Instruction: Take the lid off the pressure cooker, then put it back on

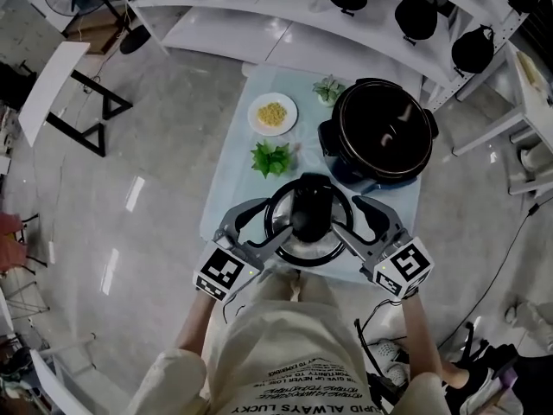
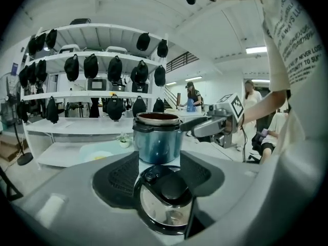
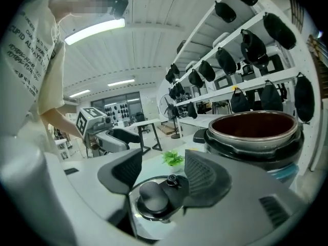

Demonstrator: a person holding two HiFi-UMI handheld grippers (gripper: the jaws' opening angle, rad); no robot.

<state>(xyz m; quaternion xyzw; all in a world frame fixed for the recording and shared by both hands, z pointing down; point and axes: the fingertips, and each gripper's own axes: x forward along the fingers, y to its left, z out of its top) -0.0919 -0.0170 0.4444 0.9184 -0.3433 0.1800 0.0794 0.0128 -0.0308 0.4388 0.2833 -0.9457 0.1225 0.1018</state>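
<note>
Only the head view looks straight down into the cooker.

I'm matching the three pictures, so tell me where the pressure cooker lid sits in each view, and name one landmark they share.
Head view: the lid lies at centre, below and left of the open pressure cooker pot.
Left gripper view: the lid is at bottom centre, in front of the pot.
Right gripper view: the lid is at bottom, just left of centre, below and left of the pot.
Shared landmark: the open pot.
</note>
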